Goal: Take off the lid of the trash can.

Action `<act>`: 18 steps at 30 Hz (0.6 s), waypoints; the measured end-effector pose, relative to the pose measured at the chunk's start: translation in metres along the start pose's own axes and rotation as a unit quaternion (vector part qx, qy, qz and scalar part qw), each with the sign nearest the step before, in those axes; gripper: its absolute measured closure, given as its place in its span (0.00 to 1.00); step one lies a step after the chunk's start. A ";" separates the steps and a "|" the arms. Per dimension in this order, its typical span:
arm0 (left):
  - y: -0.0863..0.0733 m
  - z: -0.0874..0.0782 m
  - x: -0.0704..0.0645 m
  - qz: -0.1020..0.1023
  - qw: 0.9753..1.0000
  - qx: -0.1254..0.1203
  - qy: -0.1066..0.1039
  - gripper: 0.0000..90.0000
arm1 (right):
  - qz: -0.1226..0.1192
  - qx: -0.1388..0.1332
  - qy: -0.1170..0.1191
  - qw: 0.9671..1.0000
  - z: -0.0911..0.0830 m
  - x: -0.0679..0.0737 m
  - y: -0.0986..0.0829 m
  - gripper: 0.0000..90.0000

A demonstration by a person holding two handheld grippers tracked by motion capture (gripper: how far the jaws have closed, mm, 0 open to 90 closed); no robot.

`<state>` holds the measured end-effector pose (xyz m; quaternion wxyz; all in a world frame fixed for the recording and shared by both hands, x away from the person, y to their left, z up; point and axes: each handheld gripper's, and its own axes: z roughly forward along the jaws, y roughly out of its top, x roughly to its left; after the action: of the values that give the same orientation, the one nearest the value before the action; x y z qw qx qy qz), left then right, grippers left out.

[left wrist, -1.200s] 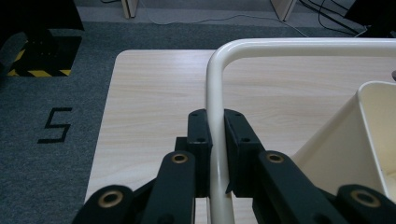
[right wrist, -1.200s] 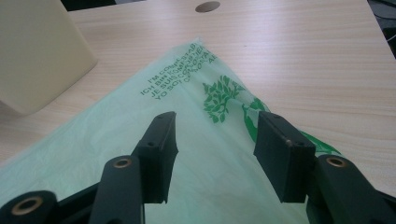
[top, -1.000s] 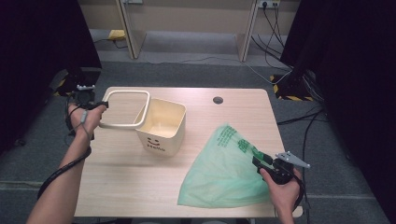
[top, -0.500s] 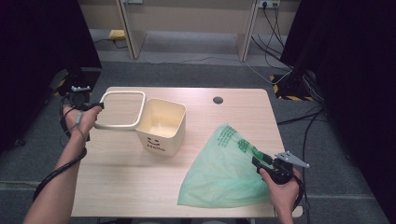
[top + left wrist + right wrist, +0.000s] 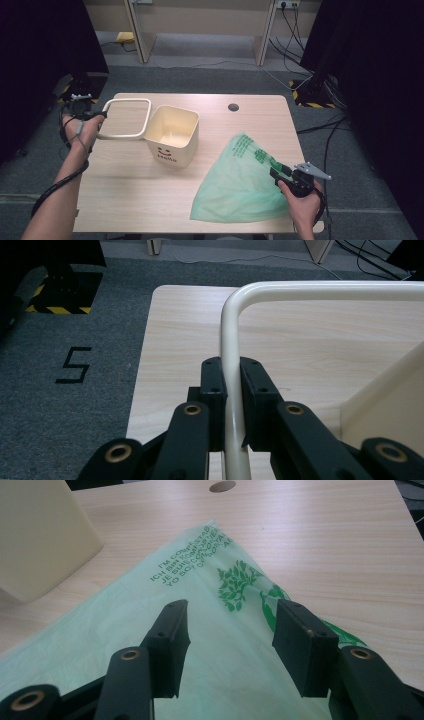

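Since a second ago, the left claw (image 5: 95, 116) has carried the cream frame (image 5: 125, 118) a little further left and away from the person, while the right claw (image 5: 278, 172) has kept its place over the green bag (image 5: 235, 182). Seen from above, a person works at a pale wooden bench (image 5: 125, 185) with a claw tool in each hand. In the left gripper view, the left claw (image 5: 231, 390) is clamped firmly on one side bar of the frame (image 5: 231, 340), a rounded rectangular loop that looks like the top ring of the cream bin (image 5: 172, 135). The loop is held out to the left of the bin, with its far end close to the bin's rim; whether they touch cannot be told. Holding it aside likely leaves the bin's open mouth free for a liner. The bin stands upright near the middle of the bench, a smiley face on its front. The green bag (image 5: 165, 625), thin and printed with a tree and lettering, lies flat on the right half of the bench, well apart from the bin. The right claw (image 5: 230, 630) hovers just over the bag's right edge with its jaws spread wide, holding nothing, seemingly placed to pinch the film.
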<state>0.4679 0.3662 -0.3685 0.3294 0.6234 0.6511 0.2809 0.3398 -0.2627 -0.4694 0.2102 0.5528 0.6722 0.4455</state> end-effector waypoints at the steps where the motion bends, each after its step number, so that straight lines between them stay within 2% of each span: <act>1: 0.000 0.000 0.001 0.000 1.000 0.000 0.000 0.90 | 0.000 0.000 0.000 1.000 0.000 0.000 0.000 0.53; 18: -0.008 0.000 0.014 -0.003 1.000 0.004 0.010 0.90 | 0.000 0.000 0.000 1.000 0.000 0.000 0.000 0.53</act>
<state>0.4630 0.3801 -0.3754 0.3207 0.6200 0.6574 0.2837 0.3398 -0.2627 -0.4694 0.2104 0.5529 0.6719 0.4455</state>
